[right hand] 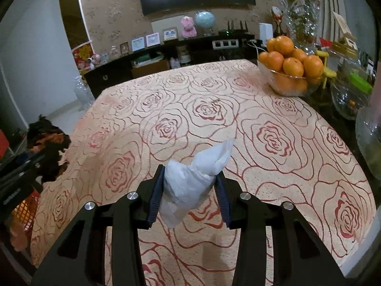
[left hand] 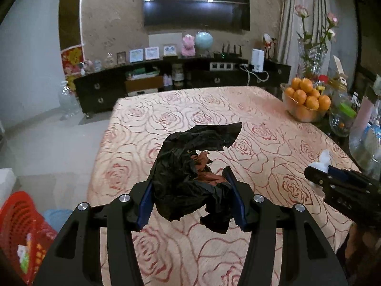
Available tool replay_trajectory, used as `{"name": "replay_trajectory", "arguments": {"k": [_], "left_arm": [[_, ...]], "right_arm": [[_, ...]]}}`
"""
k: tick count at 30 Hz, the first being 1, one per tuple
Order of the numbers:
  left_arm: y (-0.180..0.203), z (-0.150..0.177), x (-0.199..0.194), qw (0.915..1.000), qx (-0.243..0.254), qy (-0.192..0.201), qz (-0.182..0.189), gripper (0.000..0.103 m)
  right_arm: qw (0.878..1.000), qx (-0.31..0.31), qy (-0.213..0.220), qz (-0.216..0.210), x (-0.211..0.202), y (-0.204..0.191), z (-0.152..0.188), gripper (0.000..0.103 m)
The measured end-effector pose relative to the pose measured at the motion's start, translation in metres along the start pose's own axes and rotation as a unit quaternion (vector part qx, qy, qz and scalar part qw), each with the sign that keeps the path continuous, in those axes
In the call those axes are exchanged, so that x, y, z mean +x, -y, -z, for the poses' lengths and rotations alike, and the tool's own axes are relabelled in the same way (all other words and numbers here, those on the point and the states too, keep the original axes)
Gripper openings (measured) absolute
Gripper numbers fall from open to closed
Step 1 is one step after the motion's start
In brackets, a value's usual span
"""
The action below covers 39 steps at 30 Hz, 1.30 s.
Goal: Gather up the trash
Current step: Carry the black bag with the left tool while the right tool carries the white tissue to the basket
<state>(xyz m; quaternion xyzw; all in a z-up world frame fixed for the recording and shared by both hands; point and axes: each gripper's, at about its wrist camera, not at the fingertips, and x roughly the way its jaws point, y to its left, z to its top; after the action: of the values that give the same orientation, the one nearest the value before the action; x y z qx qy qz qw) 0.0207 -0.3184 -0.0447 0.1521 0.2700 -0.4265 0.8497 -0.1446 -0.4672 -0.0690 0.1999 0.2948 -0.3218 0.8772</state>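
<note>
We hold a crumpled black bag (left hand: pixel 188 178) tight in our left hand-held gripper (left hand: pixel 190 201) and a white tissue (right hand: pixel 190 183) in our right hand-held gripper (right hand: pixel 189 196), above the rose-patterned counter (right hand: pixel 262 131)

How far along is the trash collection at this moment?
Done: the rose-patterned tablecloth shows no loose trash. In hand: the left hand-held gripper is clamped on a crumpled black plastic wrapper with an orange lining; the right hand-held gripper is clamped on a crumpled white tissue, both lifted clear of the cloth. Left: dropping both, perhaps into the red mesh plastic basket beside the table.
</note>
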Motion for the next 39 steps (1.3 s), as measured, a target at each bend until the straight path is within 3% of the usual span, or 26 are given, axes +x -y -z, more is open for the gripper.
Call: {"name": "replay_trajectory", "arguments": {"k": [9,15,21,26,31,39], "left_arm": [[-0.032,0.010,-0.054,0.9982,-0.010,0.031,-0.050,0.052],[-0.073,0.023,-0.088,0.9925,-0.025,0.043,-0.112,0.052],[-0.130,0.040,-0.121,0.9804,-0.067,0.051,-0.178,0.052],[-0.165,0.057,-0.144,0.9639,-0.080,0.065,-0.245,0.052],[-0.194,0.075,-0.152,0.9520,-0.115,0.059,-0.277,0.052],[-0.230,0.090,-0.159,0.9468,-0.168,0.043,-0.271,0.052]], "right_arm": [[0.999,-0.028,0.011,-0.018,-0.003,-0.023,0.002,0.040],[0.999,-0.045,0.012,-0.028,-0.003,-0.040,0.006,0.040],[0.997,-0.065,0.018,-0.044,-0.005,-0.059,0.009,0.040],[0.995,-0.077,0.017,-0.062,-0.006,-0.077,0.010,0.040],[0.992,-0.095,0.014,-0.086,-0.008,-0.103,0.010,0.040],[0.983,-0.131,0.005,-0.132,-0.010,-0.162,0.010,0.040]]}}
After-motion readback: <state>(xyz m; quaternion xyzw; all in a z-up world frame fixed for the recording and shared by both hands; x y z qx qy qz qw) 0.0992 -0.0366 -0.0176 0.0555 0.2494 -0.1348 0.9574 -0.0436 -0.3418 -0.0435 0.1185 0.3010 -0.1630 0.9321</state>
